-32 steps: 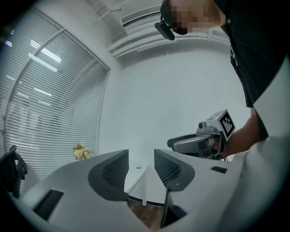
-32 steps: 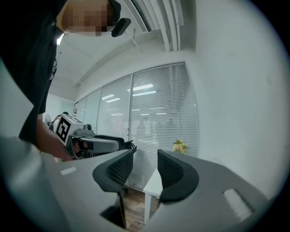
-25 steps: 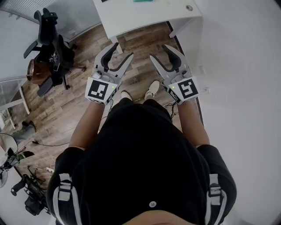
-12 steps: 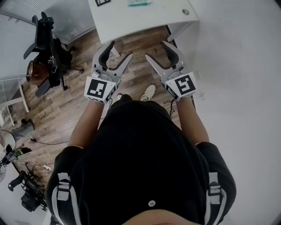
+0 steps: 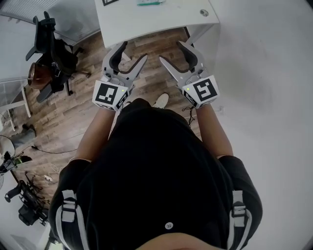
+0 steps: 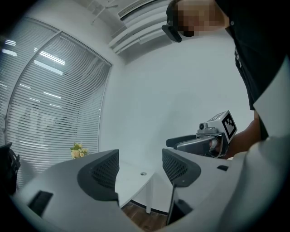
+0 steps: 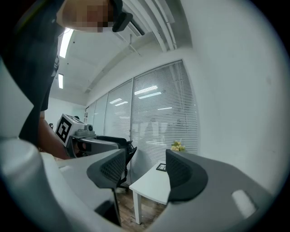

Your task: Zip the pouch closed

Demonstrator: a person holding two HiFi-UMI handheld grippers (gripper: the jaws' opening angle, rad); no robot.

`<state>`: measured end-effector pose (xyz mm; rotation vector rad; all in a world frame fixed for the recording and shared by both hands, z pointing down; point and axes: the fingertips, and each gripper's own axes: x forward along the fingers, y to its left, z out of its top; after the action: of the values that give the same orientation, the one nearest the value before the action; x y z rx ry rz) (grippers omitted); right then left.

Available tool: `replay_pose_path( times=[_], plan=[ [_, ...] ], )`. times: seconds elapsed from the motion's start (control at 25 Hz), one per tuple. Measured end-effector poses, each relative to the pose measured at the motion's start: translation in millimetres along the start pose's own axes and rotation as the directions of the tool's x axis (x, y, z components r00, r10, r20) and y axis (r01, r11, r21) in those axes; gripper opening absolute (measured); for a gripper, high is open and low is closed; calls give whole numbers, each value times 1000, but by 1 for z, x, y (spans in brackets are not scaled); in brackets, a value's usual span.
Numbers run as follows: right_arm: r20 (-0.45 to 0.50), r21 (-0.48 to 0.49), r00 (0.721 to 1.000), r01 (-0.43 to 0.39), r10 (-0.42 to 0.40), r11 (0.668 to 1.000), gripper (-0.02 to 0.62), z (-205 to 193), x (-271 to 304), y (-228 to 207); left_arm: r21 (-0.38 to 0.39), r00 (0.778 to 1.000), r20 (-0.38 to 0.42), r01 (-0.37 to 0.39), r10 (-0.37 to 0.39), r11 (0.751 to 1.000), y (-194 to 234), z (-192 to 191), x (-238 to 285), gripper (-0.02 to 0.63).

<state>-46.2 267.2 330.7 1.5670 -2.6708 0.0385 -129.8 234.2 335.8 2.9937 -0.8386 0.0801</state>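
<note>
Head view: a white table [image 5: 146, 22] stands at 12 o'clock, in front of the person.
Left gripper [image 5: 133, 52]: at 11 o'clock, its jaws have just been opening and are wide apart, with nothing between them.
Right gripper [image 5: 171, 52]: at 1 o'clock, its jaws have just been opening too, and it holds nothing.
Pouch: maybe the small green thing [image 5: 148, 2] on the table at 12 o'clock, but it is too small to tell.
</note>
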Motion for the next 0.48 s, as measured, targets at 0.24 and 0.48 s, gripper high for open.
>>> replay_pose_path(
  times=[0.24, 0.48],
  plan=[
    [-1, -1, 999, -43, 43, 999, 288, -10, -14, -27, 4, 999, -15, -50, 50, 999, -16, -7, 26, 284],
    [0, -3, 998, -58, 58, 998, 288, -12, -16, -51, 18, 998, -21, -63, 63, 998, -20, -7, 46, 284]
  ],
)
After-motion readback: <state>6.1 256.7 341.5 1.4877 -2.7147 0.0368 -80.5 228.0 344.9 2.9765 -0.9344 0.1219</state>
